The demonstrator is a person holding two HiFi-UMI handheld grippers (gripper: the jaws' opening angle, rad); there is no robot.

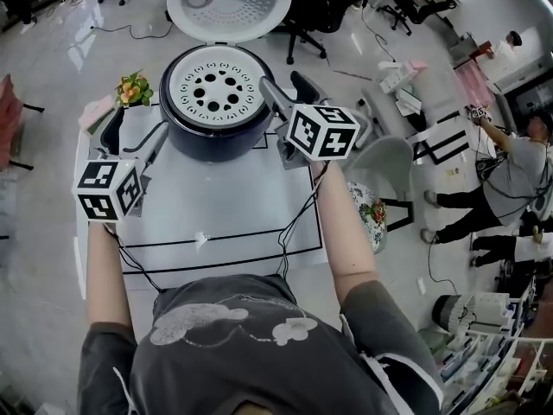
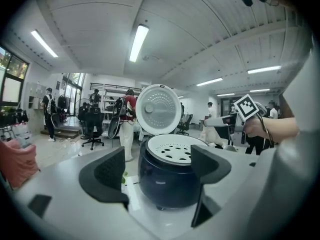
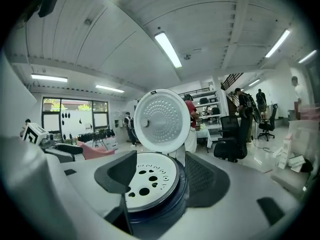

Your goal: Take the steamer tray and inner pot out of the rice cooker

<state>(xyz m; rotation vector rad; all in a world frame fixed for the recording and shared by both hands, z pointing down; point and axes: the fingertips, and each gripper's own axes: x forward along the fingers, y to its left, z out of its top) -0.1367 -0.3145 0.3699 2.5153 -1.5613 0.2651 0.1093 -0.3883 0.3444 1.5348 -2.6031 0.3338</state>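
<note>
A dark blue rice cooker (image 1: 216,132) stands at the far end of the white table, its round lid (image 1: 229,3) swung open behind it. The white steamer tray (image 1: 216,89), pierced with round holes, sits in the cooker's top; the inner pot under it is hidden. My right gripper (image 1: 281,83) is open at the cooker's right rim. In the right gripper view (image 3: 160,179), one finger hangs over the steamer tray (image 3: 147,179) and the other is outside the wall. My left gripper (image 1: 134,137) is open and empty, left of the cooker (image 2: 167,179) and apart from it.
A bunch of flowers (image 1: 132,87) lies at the table's far left corner. Black cables run across the white table (image 1: 216,223). A grey chair (image 1: 389,162) and a flowered plate (image 1: 371,213) are to the right. People (image 1: 510,175) stand farther right.
</note>
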